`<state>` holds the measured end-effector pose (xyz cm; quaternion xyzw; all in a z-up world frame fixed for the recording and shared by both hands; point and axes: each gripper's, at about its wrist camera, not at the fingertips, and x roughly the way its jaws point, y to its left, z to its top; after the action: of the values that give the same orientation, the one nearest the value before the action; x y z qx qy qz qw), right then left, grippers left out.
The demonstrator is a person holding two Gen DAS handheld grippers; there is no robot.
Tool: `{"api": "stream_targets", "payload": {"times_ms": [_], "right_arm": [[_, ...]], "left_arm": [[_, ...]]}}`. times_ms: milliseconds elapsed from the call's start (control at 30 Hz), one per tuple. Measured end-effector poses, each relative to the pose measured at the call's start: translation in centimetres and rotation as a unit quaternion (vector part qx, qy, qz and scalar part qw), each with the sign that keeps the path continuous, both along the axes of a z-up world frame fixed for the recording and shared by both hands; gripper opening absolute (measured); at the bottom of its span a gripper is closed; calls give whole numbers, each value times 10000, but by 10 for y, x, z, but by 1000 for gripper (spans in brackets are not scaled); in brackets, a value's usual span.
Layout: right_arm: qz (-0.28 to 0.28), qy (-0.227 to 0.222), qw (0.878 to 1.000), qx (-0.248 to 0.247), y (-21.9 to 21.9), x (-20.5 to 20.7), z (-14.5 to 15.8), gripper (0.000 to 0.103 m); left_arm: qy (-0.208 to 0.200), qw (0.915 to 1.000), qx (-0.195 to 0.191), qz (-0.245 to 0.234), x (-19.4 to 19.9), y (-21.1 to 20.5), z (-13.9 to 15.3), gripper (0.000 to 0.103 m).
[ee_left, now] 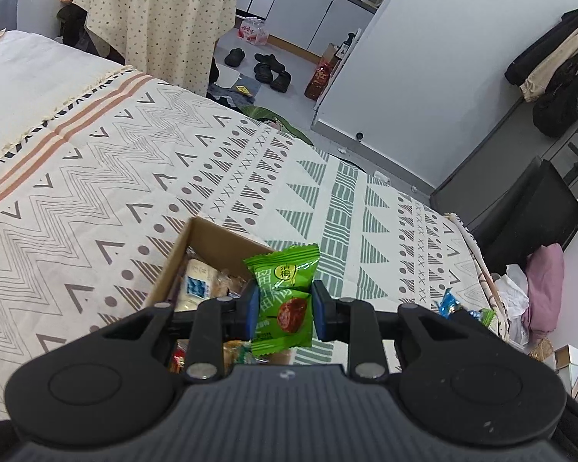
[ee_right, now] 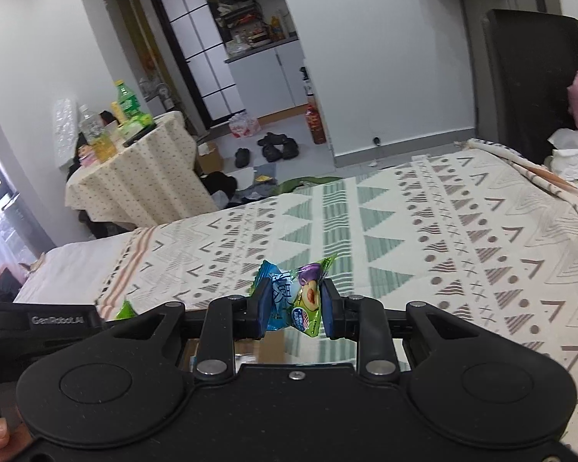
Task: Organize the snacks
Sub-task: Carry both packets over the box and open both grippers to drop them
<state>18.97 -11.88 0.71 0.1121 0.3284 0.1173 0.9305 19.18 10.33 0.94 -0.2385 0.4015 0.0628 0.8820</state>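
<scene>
My left gripper [ee_left: 284,308] is shut on a green plum-candy packet [ee_left: 285,296], held upright above the bed. Just below and left of it sits an open cardboard box [ee_left: 196,238] with several wrapped snacks inside. My right gripper [ee_right: 293,308] is shut on two small wrapped candies pressed together: a blue one [ee_right: 275,292] on the left and a green-and-purple one [ee_right: 310,296] on the right. A green wrapper corner [ee_right: 126,310] and the other black gripper body [ee_right: 38,323] show at the left edge of the right wrist view. Loose blue and green wrappers [ee_left: 452,304] lie on the bed at right.
A patterned bedspread [ee_left: 250,169] covers the bed. A round table with a dotted cloth [ee_right: 135,177] holds bottles beyond the bed. Slippers [ee_left: 266,67] and clutter lie on the floor. A black chair [ee_left: 535,208] and pink pillow [ee_left: 545,288] stand at the right.
</scene>
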Motion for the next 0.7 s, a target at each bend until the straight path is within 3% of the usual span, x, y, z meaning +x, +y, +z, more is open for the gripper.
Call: {"api": "stream_targets", "payload": {"times_ms": [600, 700], "right_arm": [[670, 495, 9965, -90, 68, 28, -12, 26], [727, 588, 9956, -89, 76, 34, -15, 26]], "left_arm": [[531, 9978, -393, 55, 26, 49, -26, 28], [627, 9976, -289, 65, 30, 50, -29, 28]]}}
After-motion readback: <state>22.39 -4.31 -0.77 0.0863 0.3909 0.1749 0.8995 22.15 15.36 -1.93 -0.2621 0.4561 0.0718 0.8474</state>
